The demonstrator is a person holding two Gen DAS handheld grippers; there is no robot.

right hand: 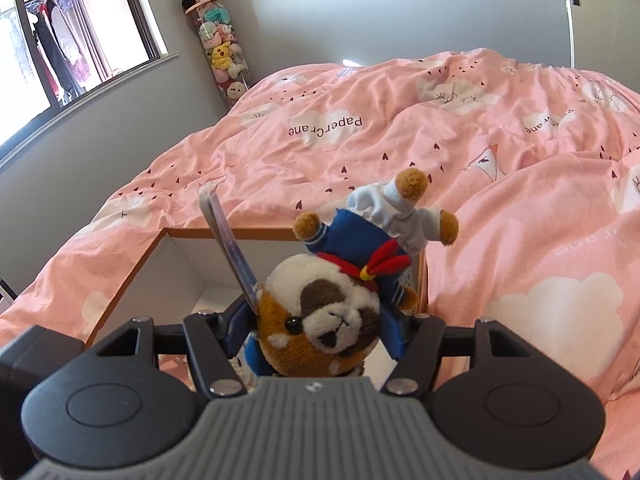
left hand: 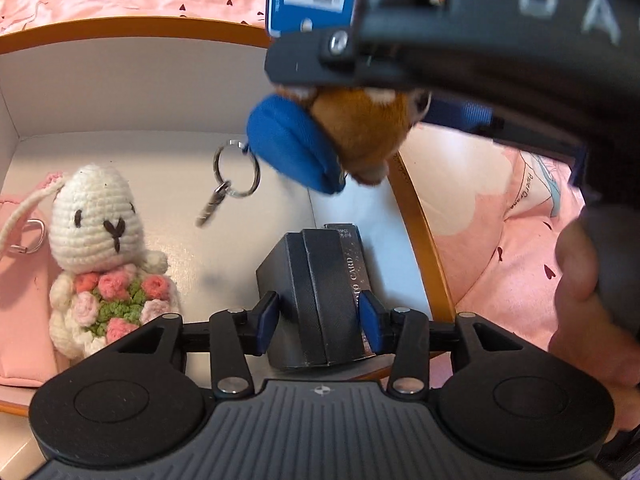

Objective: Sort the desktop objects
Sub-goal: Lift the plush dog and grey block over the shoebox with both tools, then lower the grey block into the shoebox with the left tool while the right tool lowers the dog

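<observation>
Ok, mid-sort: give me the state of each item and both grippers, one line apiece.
left gripper: open, pads clear of the black card box
black card box: resting in the storage box, between the jaws
right gripper: shut on the plush dog
plush dog: held by the head, above the storage box
crochet bunny: lying in the storage box
storage box: open

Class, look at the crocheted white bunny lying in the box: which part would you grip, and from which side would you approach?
Grip the crocheted bunny across its round head, coming from above: it lies face-up on the box floor, and the head is its firmest, most exposed part.
</observation>
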